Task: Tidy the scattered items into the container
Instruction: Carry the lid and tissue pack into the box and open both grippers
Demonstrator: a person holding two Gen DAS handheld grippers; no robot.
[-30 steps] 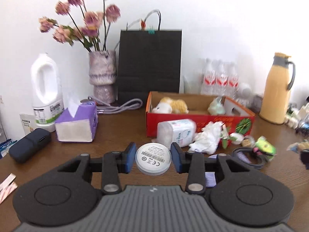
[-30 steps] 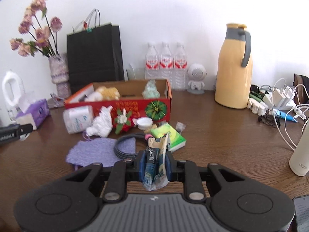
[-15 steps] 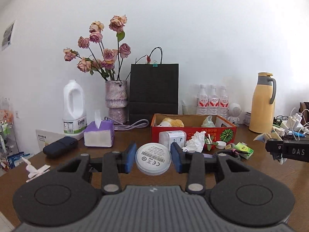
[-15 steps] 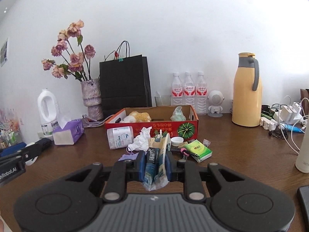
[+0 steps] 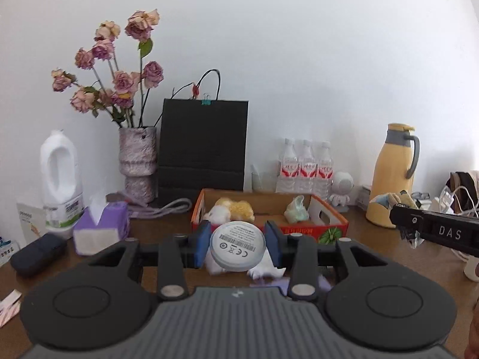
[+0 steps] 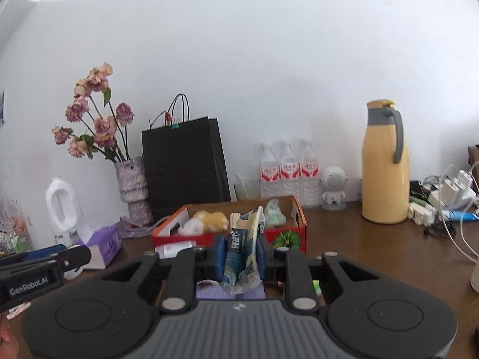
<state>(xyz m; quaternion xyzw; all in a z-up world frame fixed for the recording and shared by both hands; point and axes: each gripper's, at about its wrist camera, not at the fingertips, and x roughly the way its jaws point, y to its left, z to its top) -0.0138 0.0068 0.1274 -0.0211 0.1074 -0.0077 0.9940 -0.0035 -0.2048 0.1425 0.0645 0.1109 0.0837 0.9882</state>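
My left gripper (image 5: 238, 246) is shut on a round white disc (image 5: 238, 246) with a barcode label, held above the table in front of the red cardboard box (image 5: 332, 227). The box holds a yellow and white plush (image 5: 230, 211) and a pale green item (image 5: 296, 211). My right gripper (image 6: 239, 257) is shut on a crumpled blue snack wrapper (image 6: 239, 254), held just before the same box (image 6: 287, 233). White crumpled tissue (image 5: 263, 270) and a purple cloth (image 6: 227, 293) lie below the grippers.
A black paper bag (image 5: 203, 143), a vase of dried roses (image 5: 137, 161), several water bottles (image 5: 305, 164) and a yellow thermos (image 5: 392, 176) stand behind the box. A purple tissue box (image 5: 101, 227) and white jug (image 5: 60, 179) are left. Cables and chargers (image 6: 449, 200) lie right.
Both grippers rose away from the table with their items, then came forward and closer to the red box. The box now looms nearer in both views.
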